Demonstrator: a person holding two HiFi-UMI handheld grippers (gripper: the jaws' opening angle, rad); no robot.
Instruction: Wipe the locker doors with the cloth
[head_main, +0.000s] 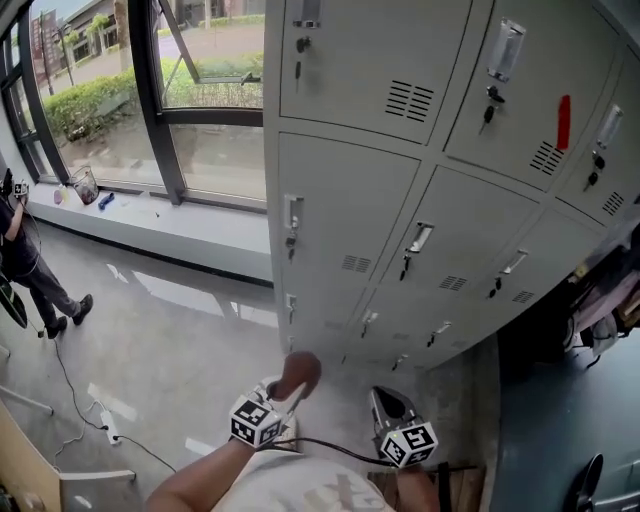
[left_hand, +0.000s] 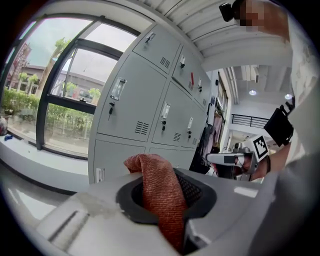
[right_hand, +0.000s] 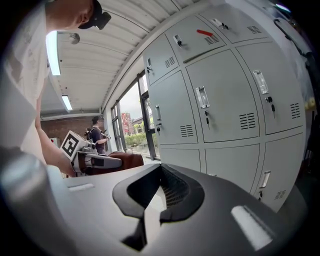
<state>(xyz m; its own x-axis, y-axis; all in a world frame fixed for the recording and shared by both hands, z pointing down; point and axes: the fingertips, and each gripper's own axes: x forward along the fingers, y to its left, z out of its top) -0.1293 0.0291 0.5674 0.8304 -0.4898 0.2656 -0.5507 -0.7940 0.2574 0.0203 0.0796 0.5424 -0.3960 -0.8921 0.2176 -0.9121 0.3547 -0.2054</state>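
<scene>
A rust-red cloth (head_main: 299, 371) is bunched between the jaws of my left gripper (head_main: 290, 388), which is shut on it low over the floor in front of the grey lockers (head_main: 350, 210). In the left gripper view the cloth (left_hand: 161, 192) stands up out of the left gripper (left_hand: 167, 202) and points at the locker doors (left_hand: 145, 112). My right gripper (head_main: 387, 400) hangs beside it to the right, shut with nothing in it. The right gripper (right_hand: 152, 202) faces the lower lockers (right_hand: 220, 105), and the left gripper (right_hand: 97, 161) with the cloth (right_hand: 127, 159) shows to its left.
Tall windows (head_main: 110, 90) and a low sill (head_main: 150, 225) run along the left. A person (head_main: 30, 265) stands at the far left on the glossy floor (head_main: 170, 340). A cable and power strip (head_main: 105, 425) lie on the floor. Clothes (head_main: 605, 300) hang right of the lockers.
</scene>
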